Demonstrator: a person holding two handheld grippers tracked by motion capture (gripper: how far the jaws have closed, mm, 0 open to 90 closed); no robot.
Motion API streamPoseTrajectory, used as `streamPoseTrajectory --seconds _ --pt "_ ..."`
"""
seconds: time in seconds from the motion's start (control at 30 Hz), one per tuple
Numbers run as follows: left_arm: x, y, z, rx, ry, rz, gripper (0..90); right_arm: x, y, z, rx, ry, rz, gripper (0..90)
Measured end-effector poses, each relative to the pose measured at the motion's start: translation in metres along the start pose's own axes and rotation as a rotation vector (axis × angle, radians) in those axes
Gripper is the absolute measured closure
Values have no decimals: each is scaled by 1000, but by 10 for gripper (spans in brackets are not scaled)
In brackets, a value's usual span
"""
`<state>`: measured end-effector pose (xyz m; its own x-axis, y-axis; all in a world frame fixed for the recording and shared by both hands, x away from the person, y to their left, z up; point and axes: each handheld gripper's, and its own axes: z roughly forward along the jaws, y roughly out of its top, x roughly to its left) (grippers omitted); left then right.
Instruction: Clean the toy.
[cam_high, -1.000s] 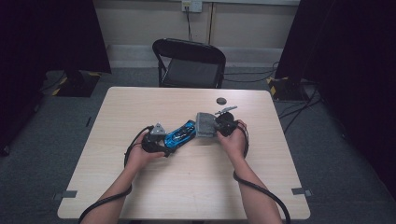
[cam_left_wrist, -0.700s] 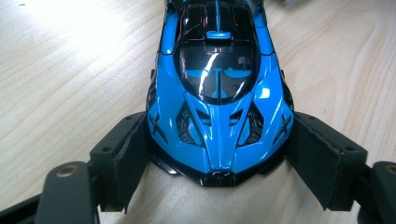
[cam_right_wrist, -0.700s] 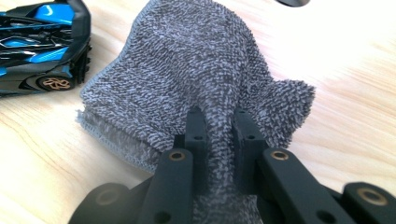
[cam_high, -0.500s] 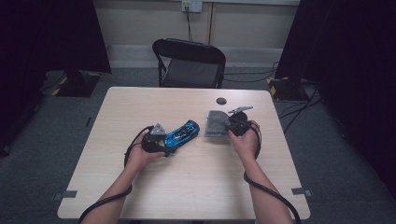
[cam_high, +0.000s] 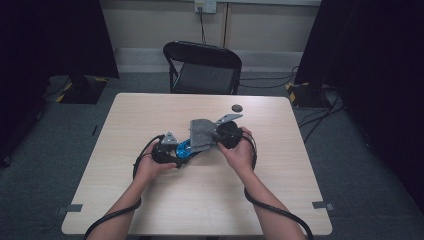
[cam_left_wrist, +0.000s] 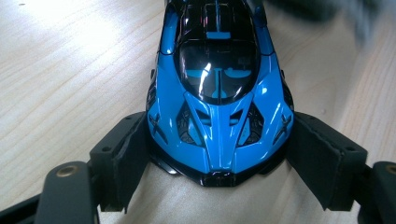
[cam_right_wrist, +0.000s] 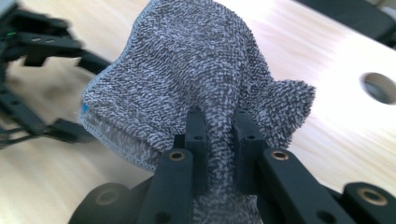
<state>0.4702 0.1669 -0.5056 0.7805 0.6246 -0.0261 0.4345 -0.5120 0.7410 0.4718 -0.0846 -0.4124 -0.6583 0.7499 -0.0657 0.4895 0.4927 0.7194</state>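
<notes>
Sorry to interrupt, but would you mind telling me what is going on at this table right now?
A person seated at the wooden table works with a claw in each hand. The left claw grips a blue toy car by its nose, steadying it on the tabletop. The right claw is pinched shut on a grey cloth, which it holds over the far end of the car, apparently to wipe it. A small dark disc lies on the table beyond them.

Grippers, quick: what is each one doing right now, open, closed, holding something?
Left gripper: closed on the nose of the blue toy car, which rests on the table.
Right gripper: shut, pinching the grey cloth.
</notes>
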Motion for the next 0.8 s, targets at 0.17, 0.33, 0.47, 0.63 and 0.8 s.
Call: streamPoseTrajectory --seconds 0.17,0.33,0.47,0.63,0.8 --pt "0 0 0 1 3 5 229 28 4 17 22 46 -57 790" --pt "0 0 0 3 6 7 229 44 6 31 49 68 -90 789" --pt "0 0 0 1 4 7 229 54 6 44 84 56 -112 788" --pt "0 0 0 1 4 7 229 60 5 56 118 34 -134 788" --pt "0 0 0 0 5 6 229 54 6 55 125 12 -133 788"
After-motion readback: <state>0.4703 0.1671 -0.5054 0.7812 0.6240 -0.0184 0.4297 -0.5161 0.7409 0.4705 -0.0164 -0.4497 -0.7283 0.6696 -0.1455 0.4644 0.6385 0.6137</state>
